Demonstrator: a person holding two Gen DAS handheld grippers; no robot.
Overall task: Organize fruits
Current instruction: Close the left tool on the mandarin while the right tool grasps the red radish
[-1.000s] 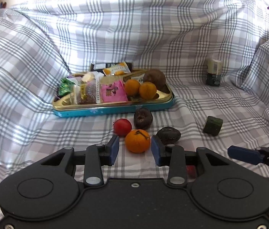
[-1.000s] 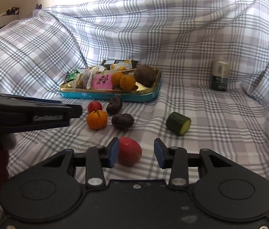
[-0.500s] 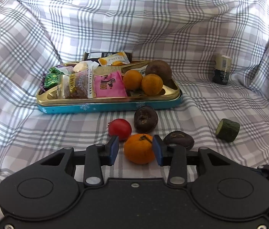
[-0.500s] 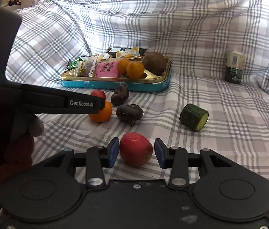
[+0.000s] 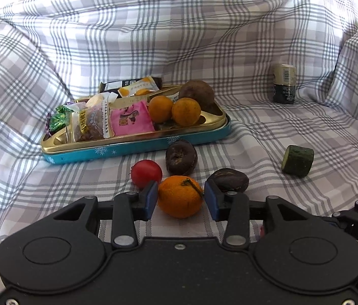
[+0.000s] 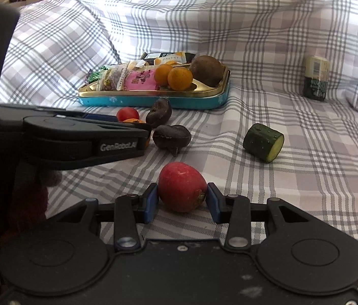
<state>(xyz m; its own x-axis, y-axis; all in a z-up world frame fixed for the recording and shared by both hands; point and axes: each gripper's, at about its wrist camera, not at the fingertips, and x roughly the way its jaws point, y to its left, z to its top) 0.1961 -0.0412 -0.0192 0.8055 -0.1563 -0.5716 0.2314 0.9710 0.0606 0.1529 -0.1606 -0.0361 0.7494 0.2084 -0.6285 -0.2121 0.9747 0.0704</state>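
Teal-sided tin tray (image 5: 138,150) already holds two oranges; a rounder, soft-skinned tangerine (image 5: 180,196) on the cloth is straddled by the left gripper (image 5: 181,199), jaws apart. Its widest part should be gripped gently. The firm, smooth red fruit (image 6: 182,190) is bracketed by the right gripper (image 6: 182,203), pads apparently touching.

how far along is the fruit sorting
Done: two oranges and a brown fruit sit in the tin. In hand: left gripper brackets an orange; right gripper brackets a red fruit. Left: small red fruit, two dark fruits, cucumber piece.
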